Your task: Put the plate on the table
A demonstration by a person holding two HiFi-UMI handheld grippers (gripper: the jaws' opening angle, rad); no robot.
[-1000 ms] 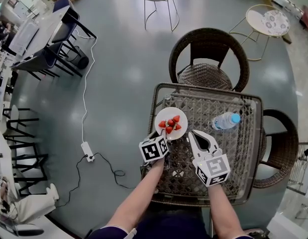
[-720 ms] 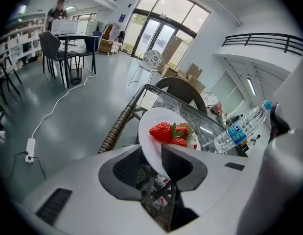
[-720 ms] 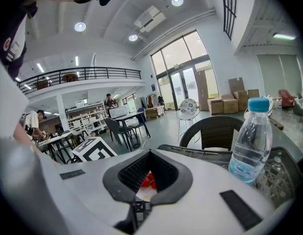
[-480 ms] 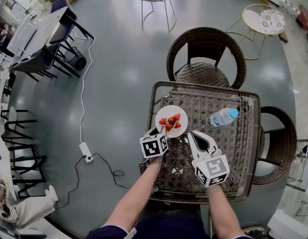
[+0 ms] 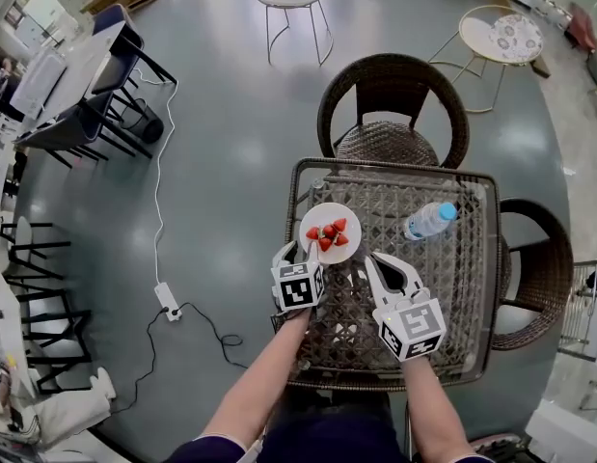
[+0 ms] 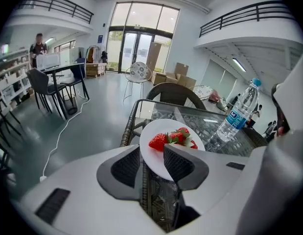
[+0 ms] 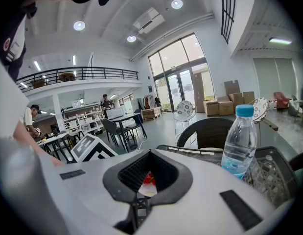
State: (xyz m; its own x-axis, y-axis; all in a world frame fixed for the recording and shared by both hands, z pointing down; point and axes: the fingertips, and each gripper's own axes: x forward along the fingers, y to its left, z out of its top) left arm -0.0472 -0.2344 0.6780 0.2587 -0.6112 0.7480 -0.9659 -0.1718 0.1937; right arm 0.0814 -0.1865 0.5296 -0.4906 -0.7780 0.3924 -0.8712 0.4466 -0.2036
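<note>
A white plate [image 5: 327, 216] with a few strawberries [image 5: 327, 232] lies flat on the wicker table [image 5: 394, 189], near its left edge. My left gripper [image 5: 298, 251] sits at the plate's near rim and its jaws are opening. In the left gripper view the plate [image 6: 163, 129] reaches in between the pads of the left gripper [image 6: 152, 163], and the left pad stands apart from it. My right gripper [image 5: 375, 261] hovers over the table to the right of the plate, shut and empty. The right gripper [image 7: 147, 153] shows only a sliver of plate and a strawberry through its jaws.
A water bottle [image 5: 428, 222] with a blue cap lies on the table's right half. One wicker chair [image 5: 394, 104] stands behind the table and another [image 5: 541, 258] at its right. A cable and power strip [image 5: 168, 297] lie on the floor at the left.
The left gripper's jaws have spread apart at the plate's rim and the gripper has eased back toward me. The plate stays on the table. The right gripper holds its place.
</note>
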